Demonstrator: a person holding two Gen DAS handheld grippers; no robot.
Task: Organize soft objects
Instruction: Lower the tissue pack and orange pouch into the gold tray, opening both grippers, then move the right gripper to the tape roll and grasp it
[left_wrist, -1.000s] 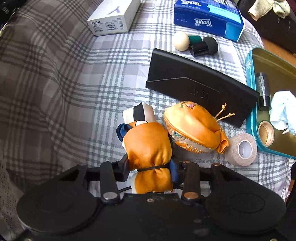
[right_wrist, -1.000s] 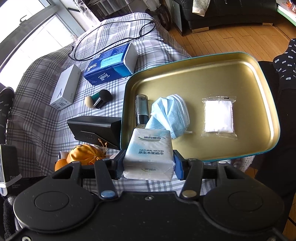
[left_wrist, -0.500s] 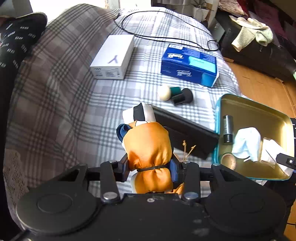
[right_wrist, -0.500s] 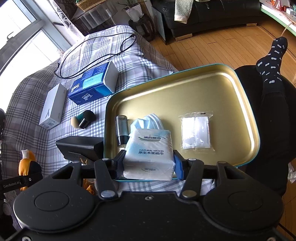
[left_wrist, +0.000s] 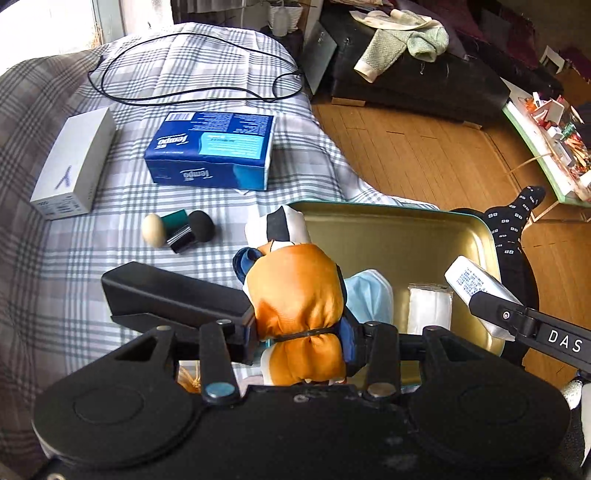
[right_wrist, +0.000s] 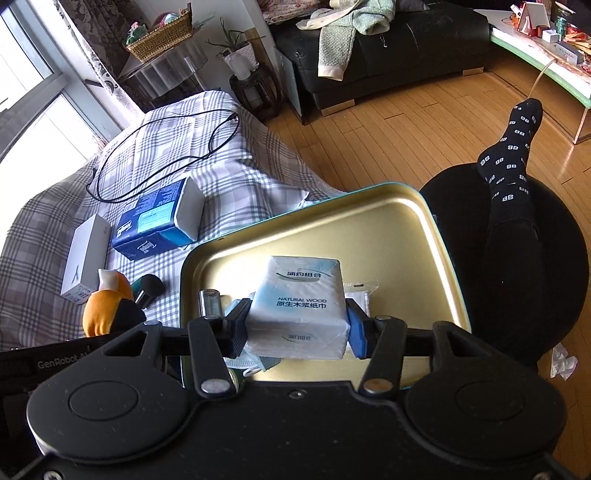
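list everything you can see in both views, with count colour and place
orange fabric toy: 1, orange, white and black, gripped in left tongs above tray edge
tissue pack: 1, white and pale blue, gripped in right tongs over tray
tray: 1, gold with teal rim, on the bed's edge
face mask: 1, light blue, in tray
wrapped white pad: 1, white, in tray
blue tissue box: 1, blue, on plaid cover
white box: 1, white, left on cover
makeup sponges: 2, cream and black, on cover
black case: 1, black, beside tray
cable: 1, black, far end of cover
left tongs: shut on toy
right tongs: shut on pack
person's leg: patterned black sock, right
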